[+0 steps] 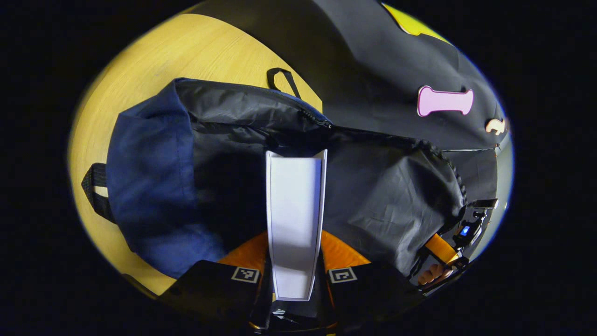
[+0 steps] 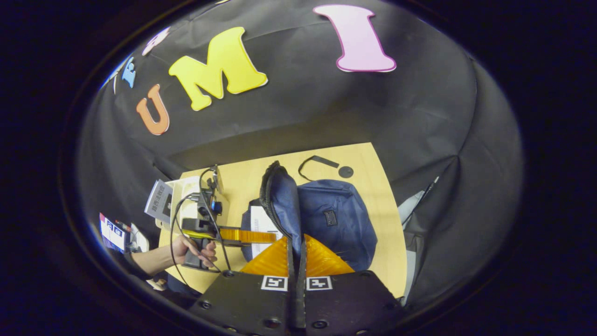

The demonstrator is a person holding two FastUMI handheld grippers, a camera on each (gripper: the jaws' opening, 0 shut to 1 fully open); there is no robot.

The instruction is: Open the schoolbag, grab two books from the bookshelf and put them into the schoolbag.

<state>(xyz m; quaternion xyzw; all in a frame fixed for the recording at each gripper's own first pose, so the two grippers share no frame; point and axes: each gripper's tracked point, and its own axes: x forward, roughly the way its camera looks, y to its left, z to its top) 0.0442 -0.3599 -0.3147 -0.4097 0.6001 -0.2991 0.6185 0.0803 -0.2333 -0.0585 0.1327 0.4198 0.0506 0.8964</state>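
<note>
Matt blue cloth schoolbag [image 1: 149,186] with creased black lining, smooth white paper book [image 1: 295,219], pale wood-grain table [image 1: 196,51].

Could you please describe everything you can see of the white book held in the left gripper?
The thin white book is clamped between the left gripper's fingers, spine edge up, its far end reaching into the open mouth of the navy blue fabric schoolbag on the pale wooden table. In the right gripper view its white cover shows inside the bag's opening. No title is legible.
</note>
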